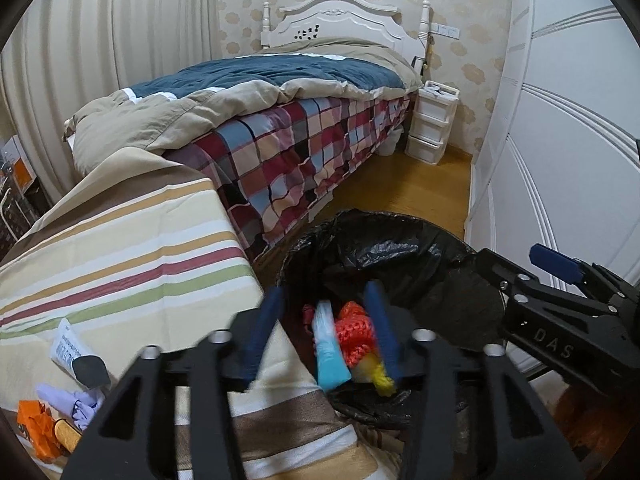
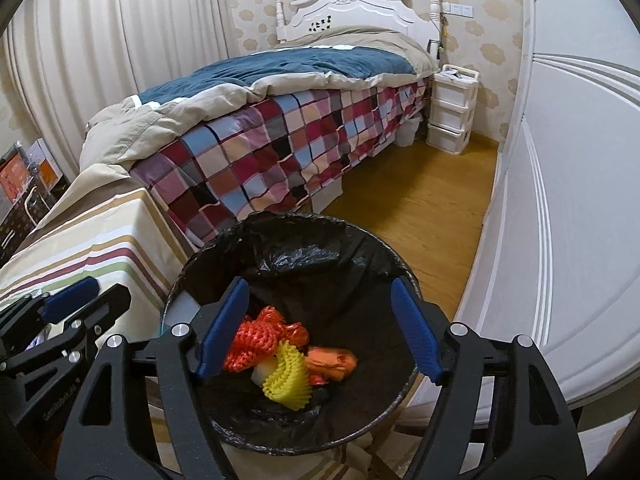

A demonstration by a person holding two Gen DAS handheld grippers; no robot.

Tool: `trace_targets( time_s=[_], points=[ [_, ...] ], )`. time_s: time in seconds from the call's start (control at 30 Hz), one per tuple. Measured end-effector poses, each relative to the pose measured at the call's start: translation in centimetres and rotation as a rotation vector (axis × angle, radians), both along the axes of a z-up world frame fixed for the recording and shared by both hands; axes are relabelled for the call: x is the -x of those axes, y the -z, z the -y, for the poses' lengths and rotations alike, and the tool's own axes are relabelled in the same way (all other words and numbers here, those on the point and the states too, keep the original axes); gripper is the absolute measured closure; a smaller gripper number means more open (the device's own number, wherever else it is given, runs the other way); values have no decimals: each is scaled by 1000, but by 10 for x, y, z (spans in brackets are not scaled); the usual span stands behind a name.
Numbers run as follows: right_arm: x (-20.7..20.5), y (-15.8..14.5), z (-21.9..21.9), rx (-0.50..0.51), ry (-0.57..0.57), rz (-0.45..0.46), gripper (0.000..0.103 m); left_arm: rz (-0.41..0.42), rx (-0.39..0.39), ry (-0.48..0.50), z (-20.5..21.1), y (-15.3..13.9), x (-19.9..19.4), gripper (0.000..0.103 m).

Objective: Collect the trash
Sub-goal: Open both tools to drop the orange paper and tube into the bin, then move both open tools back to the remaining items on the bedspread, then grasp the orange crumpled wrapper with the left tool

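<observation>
A bin lined with a black bag (image 1: 380, 240) (image 2: 280, 232) stands on the floor beside a table in a striped cloth (image 1: 120, 260). In the bin lie an orange net (image 2: 260, 336), a yellow foam net (image 2: 288, 376) and an orange wrapper (image 2: 332, 360). My left gripper (image 1: 324, 328) hangs open over the bin's rim. A blurred light-blue piece (image 1: 330, 352) sits between its fingers, apart from both pads. My right gripper (image 2: 320, 332) is open over the bin's middle with nothing between its fingers. On the table lie a white tube (image 1: 76, 354), a lilac scrap (image 1: 76, 404) and orange wrapping (image 1: 36, 428).
A bed with a checked cover (image 1: 300, 152) runs along the left behind the bin. White wardrobe doors (image 2: 560, 200) close off the right side, with wooden floor (image 2: 420, 208) between. A white drawer unit (image 2: 452, 108) stands at the far end.
</observation>
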State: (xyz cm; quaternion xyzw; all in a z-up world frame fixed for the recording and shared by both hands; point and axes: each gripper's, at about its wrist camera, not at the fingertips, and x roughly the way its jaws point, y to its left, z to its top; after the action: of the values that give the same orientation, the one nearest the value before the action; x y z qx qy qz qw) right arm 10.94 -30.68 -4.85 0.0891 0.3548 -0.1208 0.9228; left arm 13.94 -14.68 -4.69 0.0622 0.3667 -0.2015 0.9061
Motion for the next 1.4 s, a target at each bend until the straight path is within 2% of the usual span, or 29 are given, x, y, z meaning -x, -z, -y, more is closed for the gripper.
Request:
trace_targets(
  time_s=[0.17,0.3,0.63,0.93,1.23,1.4],
  points=[
    [3,-1,0,5,7,0,31,13,7,-22,-8,-6,2,32],
    [8,-5,-5,3,3,3,31,14,10,-45,-18,-12,6,29],
    [23,-15,-43,-2,-57,12,30,3,14,-119,-64,-19,26,28],
    [38,-17,-99,-28,-155,12,30,2,18,-229,-126,-24,45,28],
    [40,-10,-161,-32,-274,-17,30,-1,0,-362,-187,-13,59,25],
    [38,-1,-185,-20,-315,-44,30,-57,7,-412,-213,2,52,24]
  ],
)
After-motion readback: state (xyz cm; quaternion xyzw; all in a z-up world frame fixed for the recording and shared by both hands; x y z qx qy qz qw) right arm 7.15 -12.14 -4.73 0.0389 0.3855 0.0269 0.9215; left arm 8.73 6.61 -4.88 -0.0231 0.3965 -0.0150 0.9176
